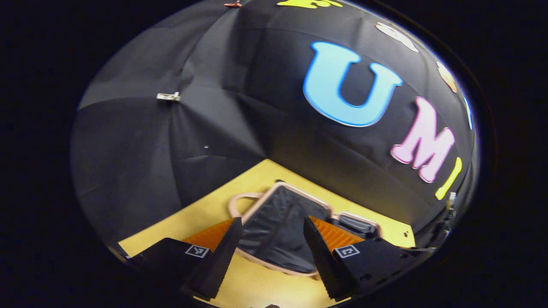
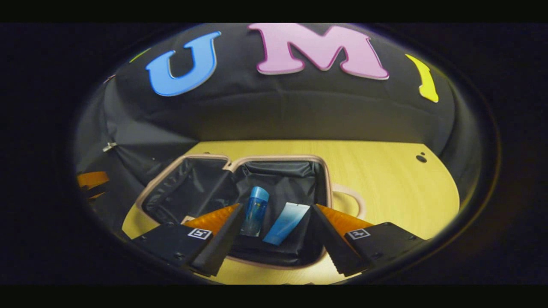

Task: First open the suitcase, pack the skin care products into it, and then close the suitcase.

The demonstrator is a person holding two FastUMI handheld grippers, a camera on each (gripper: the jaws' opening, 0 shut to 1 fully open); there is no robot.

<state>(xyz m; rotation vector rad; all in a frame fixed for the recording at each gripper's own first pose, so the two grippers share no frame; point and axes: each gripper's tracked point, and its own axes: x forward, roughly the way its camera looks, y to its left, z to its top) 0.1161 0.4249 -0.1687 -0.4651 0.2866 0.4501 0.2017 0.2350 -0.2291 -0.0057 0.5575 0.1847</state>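
The suitcase (image 2: 192, 188) lies open on the yellow table, pink-rimmed with black lining, its two halves side by side. In its right half, as the right gripper view shows it, a blue bottle (image 2: 255, 209) lies beside a light-blue tube (image 2: 286, 223). My right gripper (image 2: 277, 206) hovers open above and in front of that half, holding nothing. In the left gripper view the suitcase (image 1: 282, 205) is seen from its handle (image 1: 239, 199) side. My left gripper (image 1: 272, 220) is open over it, holding nothing. Part of the left gripper (image 2: 92, 179) shows at the far left of the right gripper view.
The yellow table (image 2: 385, 179) stretches to the right of the suitcase, with a small dark hole (image 2: 421, 158) near its far corner. The pink handle loop (image 2: 351, 201) lies flat on the table. Black cloth walls close in behind and to the left.
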